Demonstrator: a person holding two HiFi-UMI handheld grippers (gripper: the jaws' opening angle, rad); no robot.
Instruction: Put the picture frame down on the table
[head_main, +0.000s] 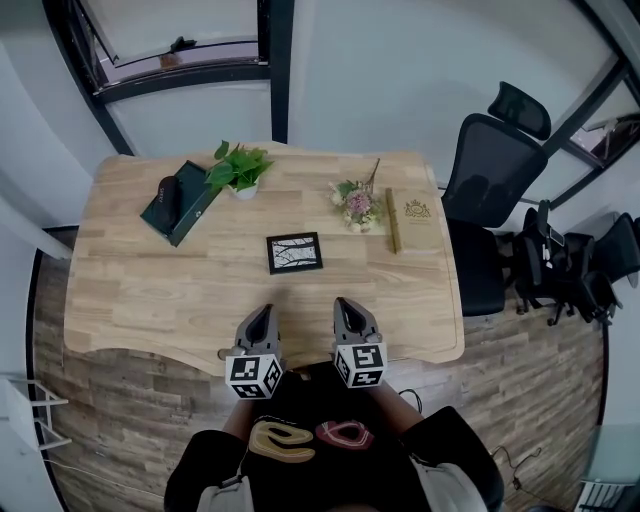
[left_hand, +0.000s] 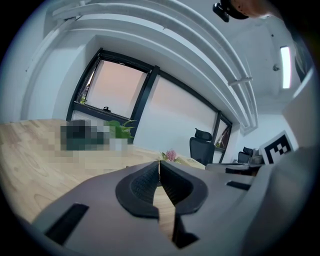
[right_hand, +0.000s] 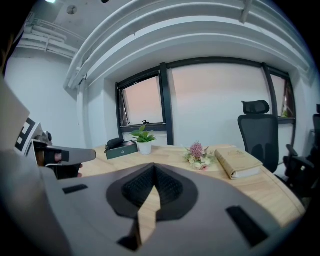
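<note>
Pale wooden surface (head_main: 140, 290) with rounded corners, filling the middle of the head view, set in a white-walled office with dark-framed windows along the far side and grey wood-look flooring around it.

Beyond the right edge of the surface, one black office chair (head_main: 495, 165) with a headrest. More dark chairs bunched further right, number not clear.

At the near edge, two tongs side by side, both pointing away toward the far side: left tongs (head_main: 262, 320) and right tongs (head_main: 345, 305), each pressed fully together with nothing between, bare wood showing past the tips in both gripper views.

On the far left of the surface, one dark green case (head_main: 180, 200) with a small dark item on top. On the far right, one tan book (head_main: 412, 218), lying closed.

Near the centre, one picture frame (head_main: 294, 252), black-edged with a pale print, straight ahead of the tongs and apart from them, about midway between their two lines and so roughly equally near to either. Long axis left to right, slightly skewed. Propped up or already flat: not clear from above.

Behind the case, one small potted plant (head_main: 238, 168). Left of the book, one small bunch of flowers (head_main: 358, 205).
</note>
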